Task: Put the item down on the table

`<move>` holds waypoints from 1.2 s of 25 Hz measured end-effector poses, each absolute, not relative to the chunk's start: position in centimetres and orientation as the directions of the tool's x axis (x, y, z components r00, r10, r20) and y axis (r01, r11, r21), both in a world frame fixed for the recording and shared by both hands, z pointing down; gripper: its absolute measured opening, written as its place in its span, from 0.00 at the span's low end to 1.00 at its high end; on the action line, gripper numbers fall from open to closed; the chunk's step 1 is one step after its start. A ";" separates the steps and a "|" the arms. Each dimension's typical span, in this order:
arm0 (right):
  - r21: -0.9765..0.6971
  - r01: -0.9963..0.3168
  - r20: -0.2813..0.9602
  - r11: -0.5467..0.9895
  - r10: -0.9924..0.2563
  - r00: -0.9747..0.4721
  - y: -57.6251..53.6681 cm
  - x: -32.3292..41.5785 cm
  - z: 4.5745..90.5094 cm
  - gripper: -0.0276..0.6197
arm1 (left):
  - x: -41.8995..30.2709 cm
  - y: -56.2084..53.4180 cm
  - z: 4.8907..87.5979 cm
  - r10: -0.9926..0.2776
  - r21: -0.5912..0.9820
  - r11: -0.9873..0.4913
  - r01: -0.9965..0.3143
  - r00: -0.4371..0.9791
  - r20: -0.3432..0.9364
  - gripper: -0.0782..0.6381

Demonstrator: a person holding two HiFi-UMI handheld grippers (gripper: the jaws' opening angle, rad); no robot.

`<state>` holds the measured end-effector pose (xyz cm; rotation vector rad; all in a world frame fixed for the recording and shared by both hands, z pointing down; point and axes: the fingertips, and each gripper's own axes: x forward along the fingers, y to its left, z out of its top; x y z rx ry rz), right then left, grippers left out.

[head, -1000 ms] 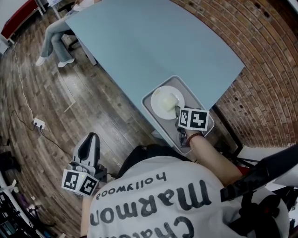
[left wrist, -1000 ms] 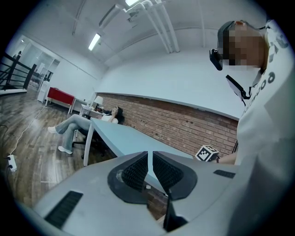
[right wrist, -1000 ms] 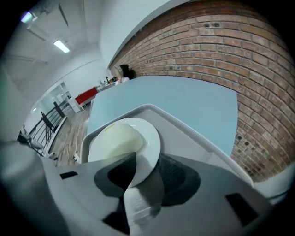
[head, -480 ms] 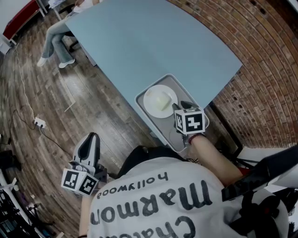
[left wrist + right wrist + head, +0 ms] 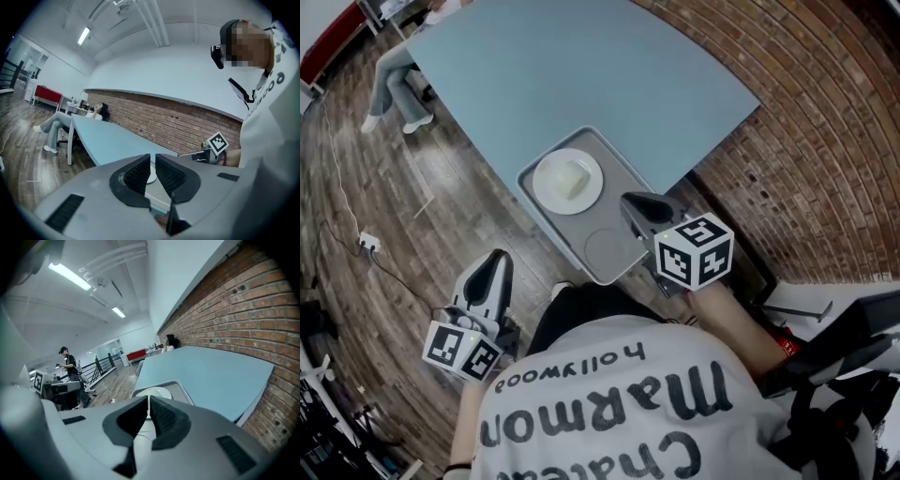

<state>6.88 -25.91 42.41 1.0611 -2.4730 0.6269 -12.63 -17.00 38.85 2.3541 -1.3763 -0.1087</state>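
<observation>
tray [image 5: 546, 212]: grey, lies on the near corner of the blue table [image 5: 581, 66], white plate [image 5: 553, 192] on it | right gripper [image 5: 636, 204]: at the tray's right edge, jaws nearly together, empty | left gripper [image 5: 494, 267]: low over the wooden floor [image 5: 384, 187], jaws nearly together, empty

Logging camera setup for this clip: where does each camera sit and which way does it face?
Head view: on the person's head, looking steeply down at the table, tray and plate; shows shirt, left gripper, right gripper.
Left gripper view: on the left gripper, low beside the table, facing the brick wall; shows its shut jaws and the shirt.
Right gripper view: on the right gripper, facing along the table over the tray; shows its shut jaws.
Shared: all three show the plate.
</observation>
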 end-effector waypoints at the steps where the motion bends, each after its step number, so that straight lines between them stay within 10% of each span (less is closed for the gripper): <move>1: -0.240 -0.745 0.496 0.622 -0.581 -0.645 -25.5 7.8 42.3 0.08 | -11.6 -16.6 38.8 -0.849 0.388 -0.425 -0.818 0.509 0.141 0.16; 30: -0.152 -0.684 0.496 0.714 -0.543 -0.677 -21.3 17.0 44.2 0.06 | -7.1 -8.1 40.8 -0.920 0.387 -0.216 -0.896 0.320 0.227 0.16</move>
